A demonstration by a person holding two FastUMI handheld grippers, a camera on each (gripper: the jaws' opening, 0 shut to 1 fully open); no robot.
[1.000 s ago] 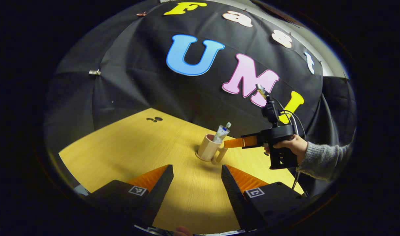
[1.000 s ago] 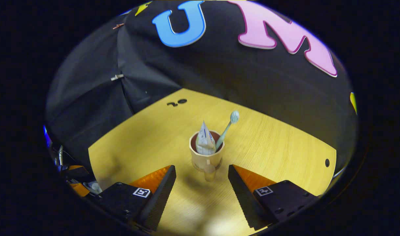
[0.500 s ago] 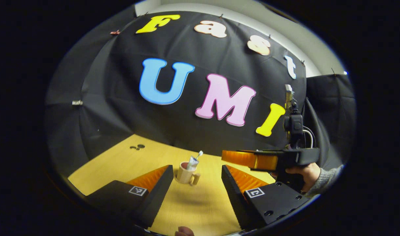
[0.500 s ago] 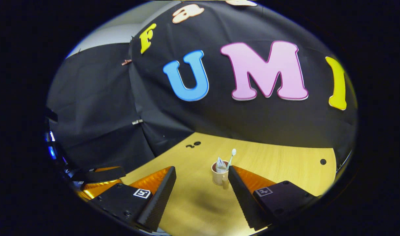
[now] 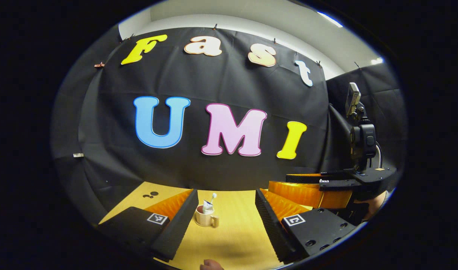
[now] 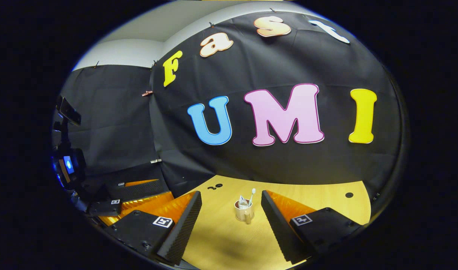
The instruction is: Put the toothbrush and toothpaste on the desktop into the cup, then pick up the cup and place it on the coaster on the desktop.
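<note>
**Beige cup loaded, both grippers backed off**

Beige ceramic handled cup stands upright on the yellow wood-grain desktop, free of both tools. White-headed toothbrush and crimped white toothpaste tube stand inside it, leaning on the rim, which is likely why they stay put without support. Handle points toward the cameras, a sensible side for a later grasp.

Left gripper: jaws wide apart, nothing held, well short of the cup, which shows through the gap. Right gripper: same, wide and empty, cup framed between its fingers. In the left gripper view the right tool sits to the right of the cup, a hand under it.

Coaster: can't make one out under or beside the cup, so can't tell whether the final placement is done. Judgement: loading complete, tools at a standoff pose.

Surface: bare around the cup, a few small dark holes behind it toward the black cloth wall; pale ceiling above.
</note>
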